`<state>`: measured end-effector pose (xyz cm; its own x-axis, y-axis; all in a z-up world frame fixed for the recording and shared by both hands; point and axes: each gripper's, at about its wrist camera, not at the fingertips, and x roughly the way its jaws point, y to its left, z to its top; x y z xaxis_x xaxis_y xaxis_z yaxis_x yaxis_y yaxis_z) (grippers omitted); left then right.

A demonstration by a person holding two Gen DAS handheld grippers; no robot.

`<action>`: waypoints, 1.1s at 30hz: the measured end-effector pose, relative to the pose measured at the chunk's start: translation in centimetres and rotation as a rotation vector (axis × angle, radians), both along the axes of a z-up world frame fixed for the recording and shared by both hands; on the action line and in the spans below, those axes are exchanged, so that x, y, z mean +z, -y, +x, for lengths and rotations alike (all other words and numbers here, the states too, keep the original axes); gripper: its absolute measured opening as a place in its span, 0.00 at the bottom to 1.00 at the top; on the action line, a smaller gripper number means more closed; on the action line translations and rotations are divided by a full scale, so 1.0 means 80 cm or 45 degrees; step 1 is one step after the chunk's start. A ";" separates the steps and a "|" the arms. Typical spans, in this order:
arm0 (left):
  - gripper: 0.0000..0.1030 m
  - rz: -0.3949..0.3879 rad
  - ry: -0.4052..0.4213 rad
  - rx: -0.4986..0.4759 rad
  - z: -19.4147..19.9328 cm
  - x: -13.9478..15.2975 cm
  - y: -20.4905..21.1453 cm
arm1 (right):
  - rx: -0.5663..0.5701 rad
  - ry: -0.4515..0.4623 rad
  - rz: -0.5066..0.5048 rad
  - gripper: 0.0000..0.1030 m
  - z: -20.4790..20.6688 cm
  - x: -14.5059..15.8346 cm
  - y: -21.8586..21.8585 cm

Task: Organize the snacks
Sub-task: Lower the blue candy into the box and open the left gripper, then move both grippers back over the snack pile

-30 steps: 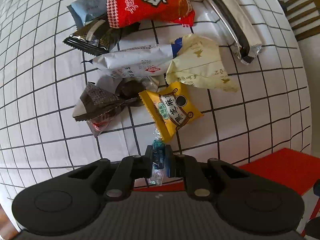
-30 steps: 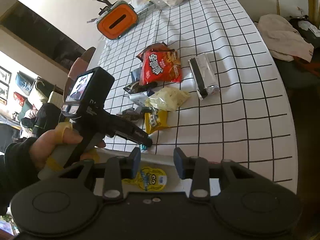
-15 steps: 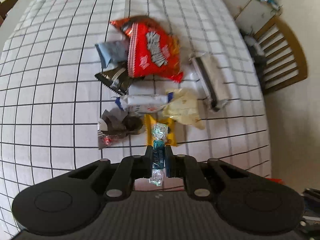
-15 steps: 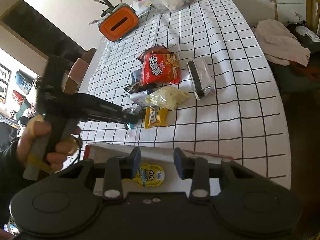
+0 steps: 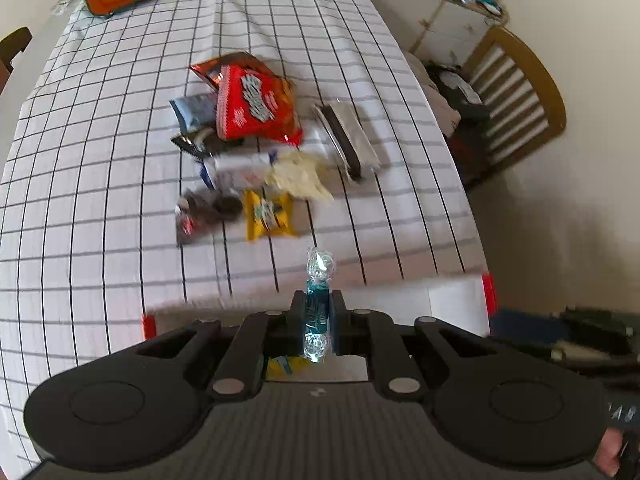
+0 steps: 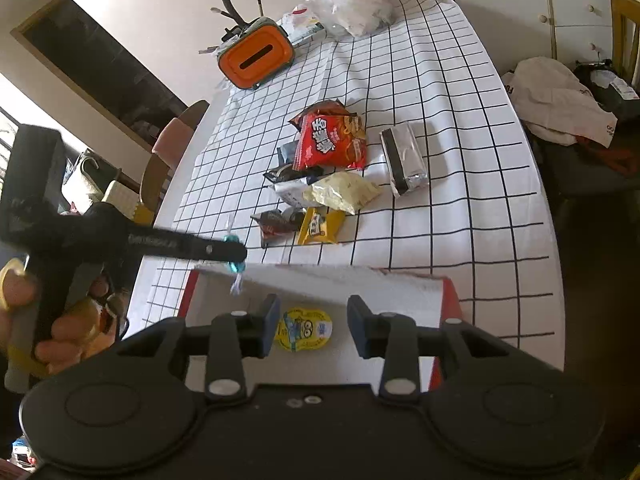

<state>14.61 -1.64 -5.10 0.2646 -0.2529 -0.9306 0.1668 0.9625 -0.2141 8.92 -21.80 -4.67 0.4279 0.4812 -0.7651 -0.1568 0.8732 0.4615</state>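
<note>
We are lifting the left gripper [image 5: 318,312] away from the snack pile [image 5: 256,152], now over the red-edged box's [image 6: 450,296] near wall, jaws pinching the blue candy [image 5: 317,307]. Our right gripper [image 6: 312,322], fingers apart and empty, is hovering above the yellow cup [image 6: 305,329] inside that box

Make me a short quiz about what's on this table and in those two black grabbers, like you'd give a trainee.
1. True or false: the left gripper is shut on a teal wrapped candy.
2. What lies inside the red-edged white box under the right gripper?
A. a yellow round-lidded cup
B. a banana
C. a spoon
3. Fill in: the red snack bag lies on the ______ tablecloth.

Key: 1 true; 2 A, the yellow round-lidded cup; 3 checked (white with black grid lines).
</note>
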 end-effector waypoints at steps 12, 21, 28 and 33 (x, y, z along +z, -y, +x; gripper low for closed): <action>0.11 0.168 -0.100 -0.111 -0.066 -0.073 0.040 | 0.015 -0.012 -0.020 0.37 -0.032 -0.009 0.007; 0.11 0.204 -0.124 -0.119 -0.081 -0.096 0.045 | 0.015 -0.021 -0.051 0.39 -0.045 -0.014 0.002; 0.26 0.203 -0.084 -0.117 -0.086 -0.088 0.040 | 0.012 -0.014 -0.060 0.47 -0.045 -0.011 -0.005; 0.33 0.193 -0.029 -0.125 -0.089 -0.071 0.034 | 0.014 0.017 -0.076 0.59 -0.043 -0.003 -0.014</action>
